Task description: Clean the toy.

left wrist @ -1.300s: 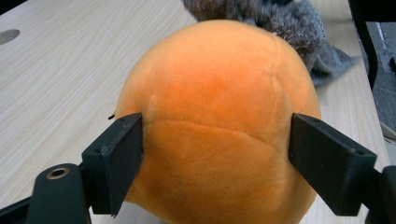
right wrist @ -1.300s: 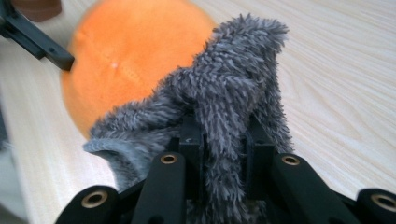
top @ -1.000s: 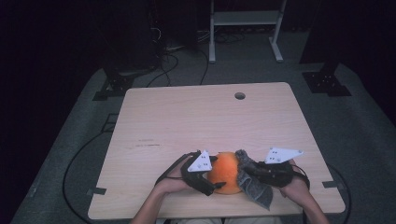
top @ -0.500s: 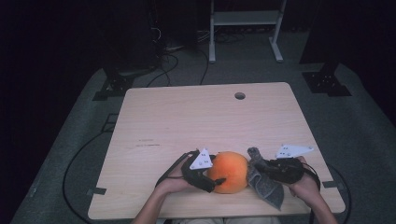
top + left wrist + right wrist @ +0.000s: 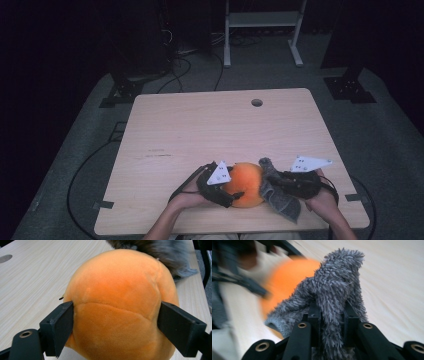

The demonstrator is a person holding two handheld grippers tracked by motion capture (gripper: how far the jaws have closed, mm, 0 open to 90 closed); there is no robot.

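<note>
A: Two grips on: our left gripper [image 5: 231, 192] clamps the orange plush ball [image 5: 247, 184] at the table [image 5: 200, 125]'s 6 o'clock edge.
B: Our right gripper [image 5: 274, 181], at its 3 o'clock, pinches the grey cloth [image 5: 281, 200] tight. Wiping looks barely begun.

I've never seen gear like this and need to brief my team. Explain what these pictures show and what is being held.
No robot here: a person at a wooden table holds a pair of hand-held tongs in each hand. The high view looks down from above the person's side. The other two views come from cameras riding on each pair of tongs, looking along their black jaws. The left tongs clamp an orange plush ball from both sides; their jaws have just been closing on it. The right tongs are shut on a grey fluffy cloth, which lies against the ball. The white three-cornered plates belong to the tongs.
</note>
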